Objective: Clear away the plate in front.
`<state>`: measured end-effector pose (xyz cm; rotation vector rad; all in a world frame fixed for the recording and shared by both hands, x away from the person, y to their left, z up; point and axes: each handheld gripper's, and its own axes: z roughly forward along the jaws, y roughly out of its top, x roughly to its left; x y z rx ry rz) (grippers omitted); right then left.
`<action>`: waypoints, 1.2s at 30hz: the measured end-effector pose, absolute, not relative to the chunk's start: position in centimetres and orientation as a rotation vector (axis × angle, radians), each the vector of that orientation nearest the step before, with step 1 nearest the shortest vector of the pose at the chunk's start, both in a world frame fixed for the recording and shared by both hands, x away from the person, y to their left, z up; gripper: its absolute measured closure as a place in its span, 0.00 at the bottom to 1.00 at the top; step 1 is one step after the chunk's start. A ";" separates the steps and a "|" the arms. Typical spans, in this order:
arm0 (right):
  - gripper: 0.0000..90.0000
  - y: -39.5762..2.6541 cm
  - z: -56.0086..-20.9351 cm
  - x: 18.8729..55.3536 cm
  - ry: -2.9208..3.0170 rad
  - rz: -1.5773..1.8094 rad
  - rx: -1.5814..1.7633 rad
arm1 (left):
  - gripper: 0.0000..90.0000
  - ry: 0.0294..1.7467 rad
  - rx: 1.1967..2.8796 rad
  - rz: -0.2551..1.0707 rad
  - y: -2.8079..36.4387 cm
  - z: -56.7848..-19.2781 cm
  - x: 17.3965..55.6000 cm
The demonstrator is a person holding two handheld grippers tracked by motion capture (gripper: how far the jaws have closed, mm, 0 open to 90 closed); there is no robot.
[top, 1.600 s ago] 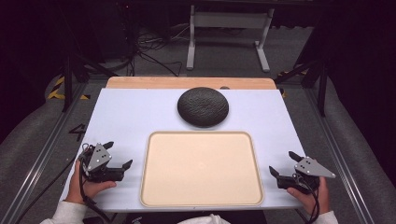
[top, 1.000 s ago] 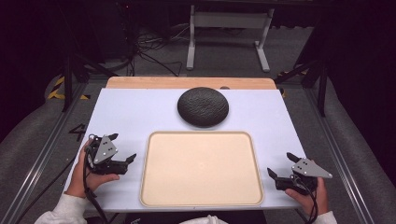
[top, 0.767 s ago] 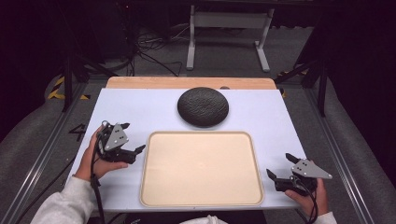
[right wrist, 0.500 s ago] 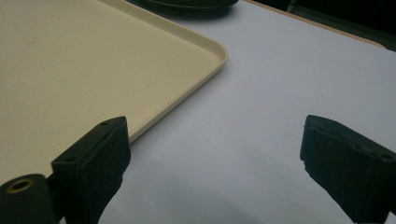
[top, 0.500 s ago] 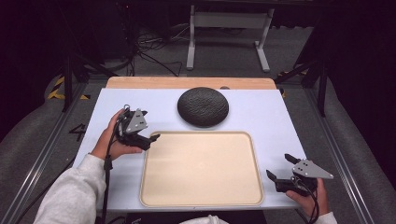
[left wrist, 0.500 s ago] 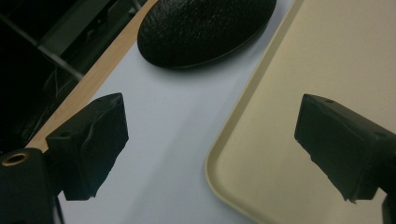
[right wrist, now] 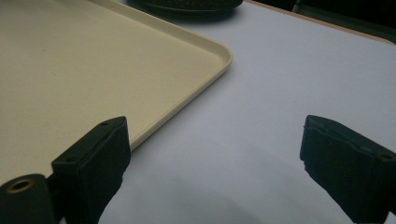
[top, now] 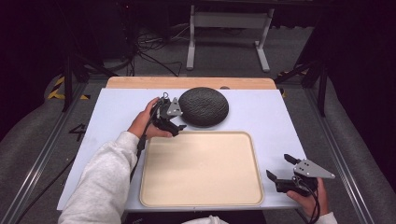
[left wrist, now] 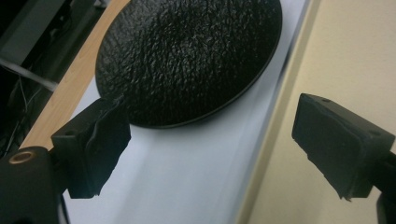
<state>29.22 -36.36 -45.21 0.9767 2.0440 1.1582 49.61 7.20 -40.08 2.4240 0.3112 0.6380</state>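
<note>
Spreading wide, the left tool (top: 178, 126) was seen beside the black dome (top: 204, 106), its far rim cut off in the left gripper view; the right tool (top: 279, 169) stood apart, empty.

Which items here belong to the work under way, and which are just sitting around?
In play:
- black textured round dish
- left gripper, jaws open, right beside the dish
- beige rectangular plastic tray, probably

Idle:
- right gripper, open, at the table's near corner
- metal stand legs behind the table

One black dome (top: 204, 106) — one beige tray (top: 201, 169) — two claws.
</note>
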 end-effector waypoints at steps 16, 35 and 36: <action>0.10 -36.7 -45.3 29.0 2.041 1.150 0.995 | 0.27 0.160 2.558 0.879 3.8 -43.6 50.4; 0.10 -36.7 -45.4 29.0 2.046 1.142 0.996 | 0.78 -0.109 2.622 1.165 1.5 -45.8 49.8; 0.10 -36.7 -45.4 29.0 2.045 1.142 0.996 | 0.80 -0.141 2.617 1.206 1.4 -46.0 49.6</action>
